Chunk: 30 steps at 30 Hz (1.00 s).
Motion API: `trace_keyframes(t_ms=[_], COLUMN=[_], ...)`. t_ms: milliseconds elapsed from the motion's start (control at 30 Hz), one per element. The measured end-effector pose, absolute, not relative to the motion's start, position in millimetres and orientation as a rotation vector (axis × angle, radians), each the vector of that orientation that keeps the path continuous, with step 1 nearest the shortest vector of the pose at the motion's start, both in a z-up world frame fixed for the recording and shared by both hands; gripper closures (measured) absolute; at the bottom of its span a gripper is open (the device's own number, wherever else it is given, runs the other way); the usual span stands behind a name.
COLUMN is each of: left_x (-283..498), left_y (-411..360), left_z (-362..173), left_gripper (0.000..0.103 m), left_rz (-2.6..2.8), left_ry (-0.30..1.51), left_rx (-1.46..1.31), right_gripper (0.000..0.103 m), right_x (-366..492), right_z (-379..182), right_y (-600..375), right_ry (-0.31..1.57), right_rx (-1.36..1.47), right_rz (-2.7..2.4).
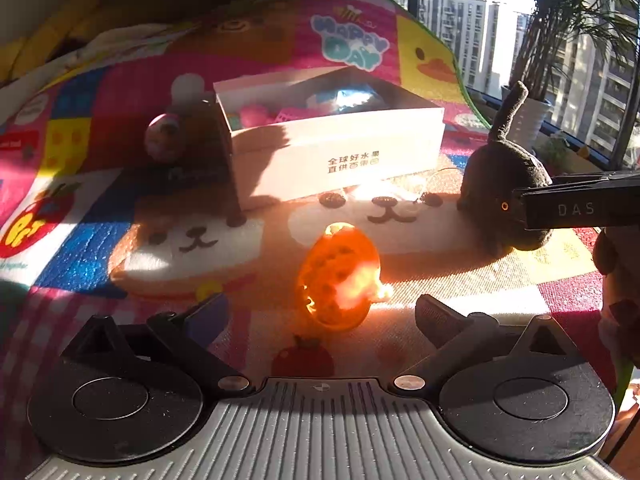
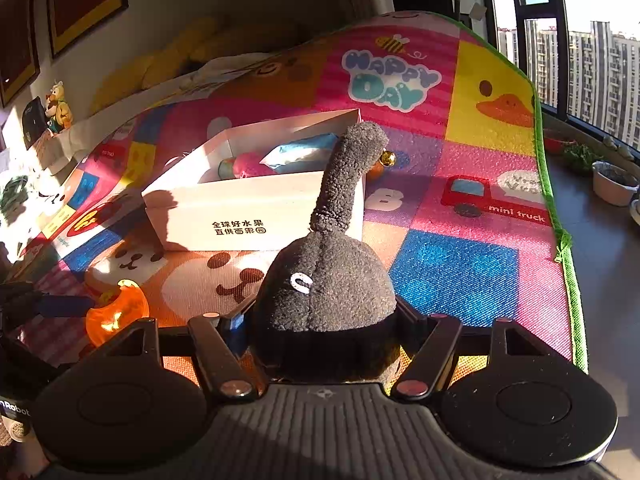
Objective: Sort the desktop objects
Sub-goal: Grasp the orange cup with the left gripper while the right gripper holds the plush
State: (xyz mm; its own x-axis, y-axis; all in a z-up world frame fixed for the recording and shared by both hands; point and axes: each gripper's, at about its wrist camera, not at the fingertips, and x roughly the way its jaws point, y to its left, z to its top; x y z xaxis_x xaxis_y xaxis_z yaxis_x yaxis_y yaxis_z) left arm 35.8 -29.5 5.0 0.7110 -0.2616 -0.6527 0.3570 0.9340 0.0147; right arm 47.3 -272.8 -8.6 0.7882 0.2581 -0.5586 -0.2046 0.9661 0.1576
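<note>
Right hand-held gripper (image 2: 326, 332) clenched around the base of the dark grey plush toy with an upright tail (image 2: 324, 280), which sits on the colourful cartoon play mat (image 2: 460, 272), near side of the white cardboard box (image 2: 256, 216). Left hand-held gripper (image 1: 320, 312) released; translucent orange egg-shaped toy (image 1: 340, 276) lies just ahead, between its fingers, untouched.

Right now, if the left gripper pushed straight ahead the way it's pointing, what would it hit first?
Most likely the orange translucent egg-shaped toy, lying on the play mat just beyond the open left gripper. The white cardboard box sits farther back.
</note>
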Motion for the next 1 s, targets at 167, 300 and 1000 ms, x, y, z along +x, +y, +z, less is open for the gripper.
trace_keyframes(t_ms=[167,300,1000], left_x=[38.5,39.1,41.0], left_y=[-27.5,-28.5,-46.4], left_z=[3.5,5.7,4.4], left_gripper=[0.001,0.001,0.045], left_rz=[-0.314,-0.312,-0.349], left_ry=[0.706,0.682,0.663], left_rx=[0.150,0.140,0.176], right_gripper=[0.032,0.030,0.027], right_x=[48.9,50.1,49.2], right_z=[-10.1,-10.7,-11.1], right_y=[-273.5,-272.5,-271.5], right_ry=[0.621,0.627,0.624], right_rx=[0.099,0.097,0.087], right_rz=[0.250,0.249,0.243])
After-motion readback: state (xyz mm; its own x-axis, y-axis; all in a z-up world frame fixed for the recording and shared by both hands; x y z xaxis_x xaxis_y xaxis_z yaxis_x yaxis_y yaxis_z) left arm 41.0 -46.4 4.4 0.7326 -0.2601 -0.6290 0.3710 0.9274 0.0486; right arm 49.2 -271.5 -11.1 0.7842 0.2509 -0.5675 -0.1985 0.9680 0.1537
